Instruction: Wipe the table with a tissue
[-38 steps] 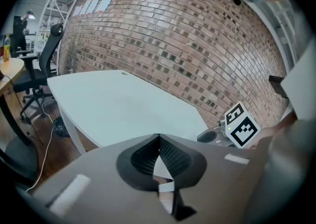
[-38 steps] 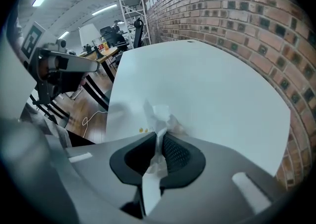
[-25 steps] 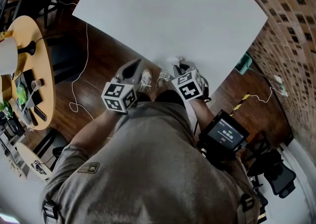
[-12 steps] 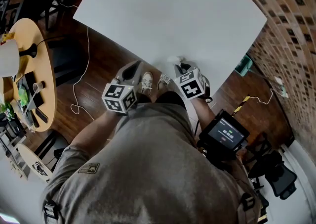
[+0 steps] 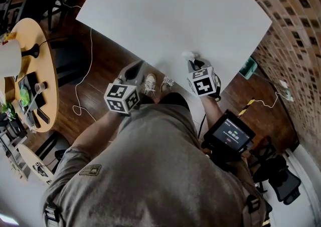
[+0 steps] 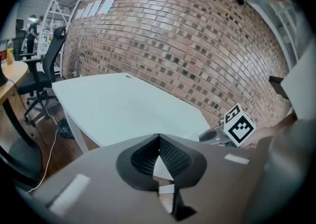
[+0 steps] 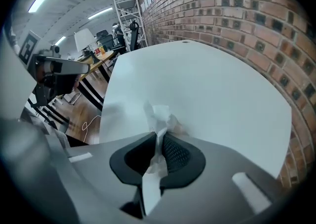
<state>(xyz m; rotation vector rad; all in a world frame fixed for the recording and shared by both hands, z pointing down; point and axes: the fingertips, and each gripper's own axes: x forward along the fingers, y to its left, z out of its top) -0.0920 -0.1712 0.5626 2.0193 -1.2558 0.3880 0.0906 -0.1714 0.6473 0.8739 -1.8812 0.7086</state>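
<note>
White rectangular table (image 5: pixel 175 15), near edge: crumpled white tissue (image 5: pixel 188 54), clenched in right gripper (image 5: pixel 193 62), is now shifted rightward onto it; wiping is judged begun.

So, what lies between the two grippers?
Two shoes on the wooden floor, seen in the head view between the left gripper and the right gripper holding the tissue.

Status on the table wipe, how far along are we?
Done: the tissue is picked up and clamped in the right tongs. In hand: those tongs sit at the near edge of the white table, with the tissue at the surface; contact can't be confirmed. Left: nearly the whole tabletop lies ahead of the tissue, so this looks like an early stage. The left tongs are shut on nothing, off the table's edge.
</note>
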